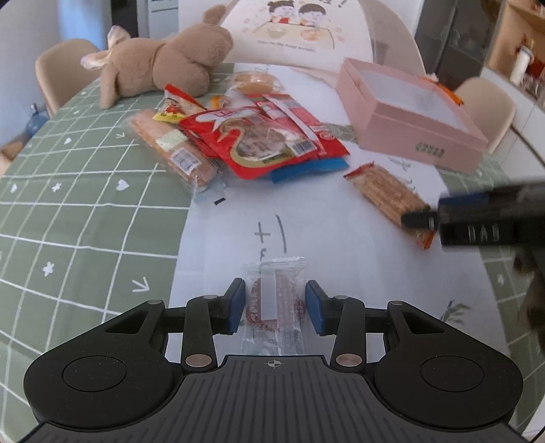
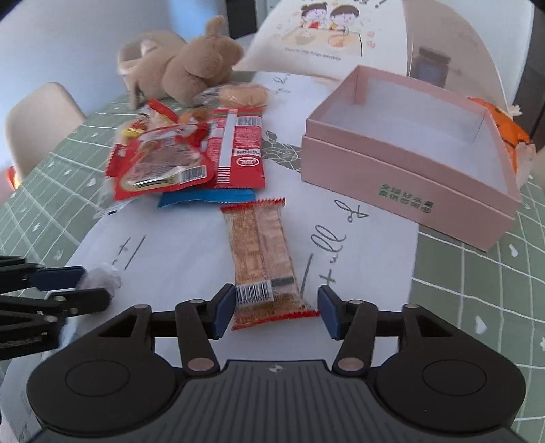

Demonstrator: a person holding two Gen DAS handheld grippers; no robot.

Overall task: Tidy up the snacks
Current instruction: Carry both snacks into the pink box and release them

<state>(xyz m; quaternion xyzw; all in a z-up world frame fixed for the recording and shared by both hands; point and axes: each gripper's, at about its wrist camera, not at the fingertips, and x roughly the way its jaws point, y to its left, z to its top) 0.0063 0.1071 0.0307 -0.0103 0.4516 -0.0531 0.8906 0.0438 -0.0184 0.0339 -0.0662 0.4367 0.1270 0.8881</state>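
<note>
Home dining area. A table is wearing a green grid-patterned tablecloth point(image 1: 85, 218) with small white hearts and arrows, a white printed runner point(image 1: 340, 238) lying along its middle. Beige moulded chairs point(image 1: 61, 68) are standing round the table. A brown plush toy point(image 1: 163, 64) is lying on its side at the far end, beside a cartoon-printed card point(image 1: 296, 27) of two children eating. A cabinet point(image 1: 453, 44) is showing blurred in the background, and daylight is washing over the scene.
</note>
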